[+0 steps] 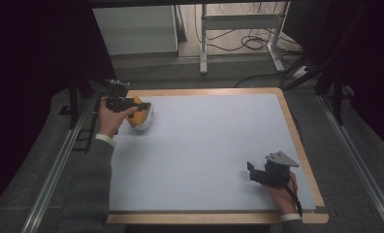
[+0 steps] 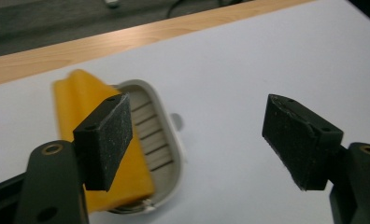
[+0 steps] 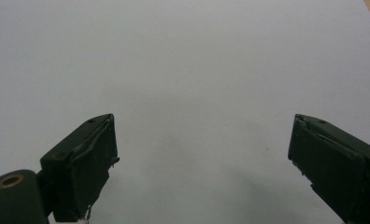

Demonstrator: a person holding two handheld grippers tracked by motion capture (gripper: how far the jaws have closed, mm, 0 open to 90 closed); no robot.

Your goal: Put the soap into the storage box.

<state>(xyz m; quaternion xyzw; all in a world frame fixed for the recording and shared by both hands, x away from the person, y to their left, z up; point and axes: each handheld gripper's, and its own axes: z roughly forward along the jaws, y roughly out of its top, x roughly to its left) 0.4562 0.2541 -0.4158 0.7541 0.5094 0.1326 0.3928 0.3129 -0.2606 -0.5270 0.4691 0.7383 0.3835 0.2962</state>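
The object of interest is a small white tray [image 2: 167,154] with a ribbed floor, lying at the near-left corner of the pale grey mat [image 1: 209,145], close to the mat's far edge and its wooden border [image 1: 304,160]. A yellow cloth [image 2: 87,121] is draped over one side of it. In the high view both sit just beside the left gripper [image 1: 140,105], at the tips of its jaws. That gripper's own view shows the jaws spread wide with nothing between them: one black pad stands in front of the cloth, the other over bare mat, and whether either pad touches anything cannot be determined. The right gripper [image 1: 251,171] rests low over the near-right part of the mat, well apart from the tray, jaws likewise released and holding nothing. Judgement on handling: the tray appears to be thin moulded plastic, rigid, light and liable to slide on the smooth mat; its raised rounded rim offers the best purchase for a pinch across the wall. The cloth appears soft and limp, would fold and sag when lifted, and is best pinched at a bunched fold or free edge. The pads look matte, slightly gritty and worn at the corners, suggesting fair friction. The mat is flat, uniform and unmarked.
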